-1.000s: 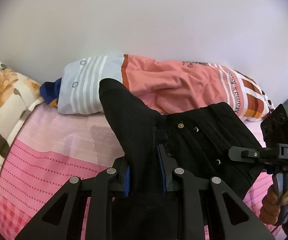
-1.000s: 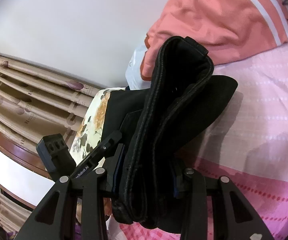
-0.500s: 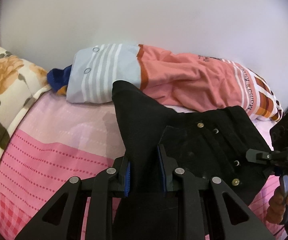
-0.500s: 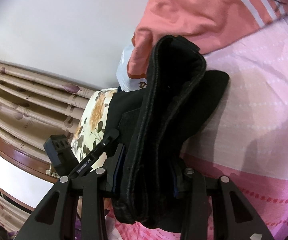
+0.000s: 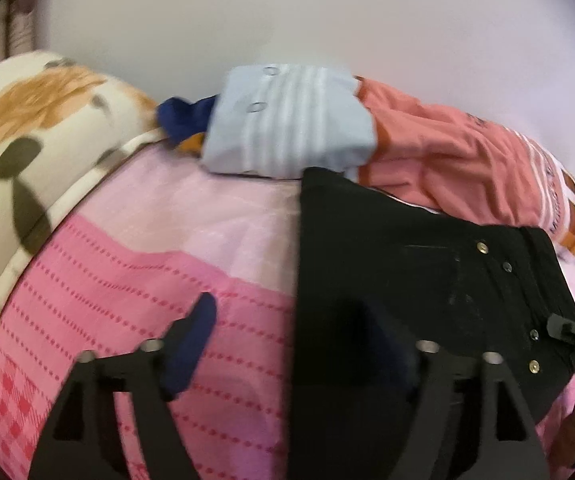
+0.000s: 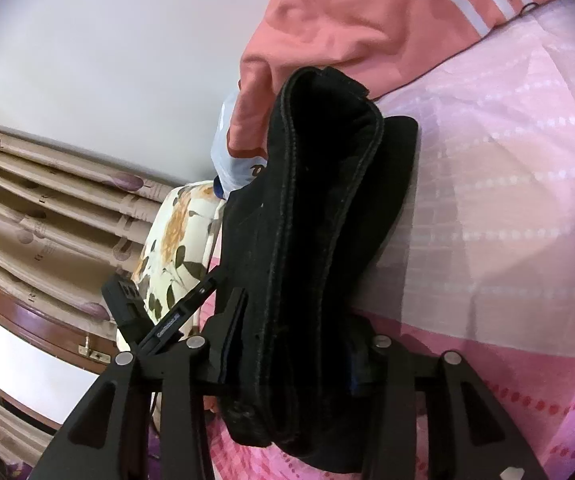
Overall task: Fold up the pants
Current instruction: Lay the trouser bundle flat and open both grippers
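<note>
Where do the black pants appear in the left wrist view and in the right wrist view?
Left wrist view: the black pants lie on the pink bedsheet, right of centre, reaching the lower edge.
Right wrist view: the black pants stand in the centre as a folded bundle, clamped in the right tool.
Shared landmark: the salmon garment just behind the pants.

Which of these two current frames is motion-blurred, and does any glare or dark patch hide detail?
Left wrist view: smeared throughout, its open left gripper fingers soft; black pants show only rivets. Right wrist view: sharp, with stitching legible on the pants that the right gripper clamps; no glare, but folds stay dark. Both bend at the rim.
</note>
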A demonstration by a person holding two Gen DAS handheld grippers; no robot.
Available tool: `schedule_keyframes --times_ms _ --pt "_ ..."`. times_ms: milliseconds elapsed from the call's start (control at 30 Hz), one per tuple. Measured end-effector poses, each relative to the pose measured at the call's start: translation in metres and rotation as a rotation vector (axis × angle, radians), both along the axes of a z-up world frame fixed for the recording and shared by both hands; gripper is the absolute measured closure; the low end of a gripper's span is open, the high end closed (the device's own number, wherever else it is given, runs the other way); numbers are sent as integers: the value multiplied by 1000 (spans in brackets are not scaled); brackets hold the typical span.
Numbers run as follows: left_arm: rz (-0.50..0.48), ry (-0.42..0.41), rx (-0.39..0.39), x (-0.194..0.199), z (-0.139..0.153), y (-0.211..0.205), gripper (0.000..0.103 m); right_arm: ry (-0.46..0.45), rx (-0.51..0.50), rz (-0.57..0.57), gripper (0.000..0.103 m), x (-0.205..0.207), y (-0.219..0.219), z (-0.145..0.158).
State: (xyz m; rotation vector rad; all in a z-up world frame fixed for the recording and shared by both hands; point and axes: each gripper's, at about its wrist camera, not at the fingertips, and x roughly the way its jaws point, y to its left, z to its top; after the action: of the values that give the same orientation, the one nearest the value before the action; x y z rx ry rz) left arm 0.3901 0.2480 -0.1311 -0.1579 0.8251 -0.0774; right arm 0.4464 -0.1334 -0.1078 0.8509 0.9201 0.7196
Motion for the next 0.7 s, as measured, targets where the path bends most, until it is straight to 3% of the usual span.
schedule_keyframes --times_ms 133,200,267,333,533,700 --pt "58 -5 8 -6 1 8 22 -32 -79 -33 60 -4 4 6" --pt "86 -13 38 -11 3 9 19 -48 -135 -70 53 -8 2 10" --pt "93 -23 59 -17 6 9 18 -89 -209 -135 25 -17 1 20" --pt "91 -35 81 -26 10 7 15 -151 -283 -208 13 -32 0 38" --pt "64 -70 96 -49 20 -3 11 -353 -545 -310 1 -85 38 93" --pt "45 -98 108 -65 24 -14 10 -368 -648 -392 1 -104 69 93"
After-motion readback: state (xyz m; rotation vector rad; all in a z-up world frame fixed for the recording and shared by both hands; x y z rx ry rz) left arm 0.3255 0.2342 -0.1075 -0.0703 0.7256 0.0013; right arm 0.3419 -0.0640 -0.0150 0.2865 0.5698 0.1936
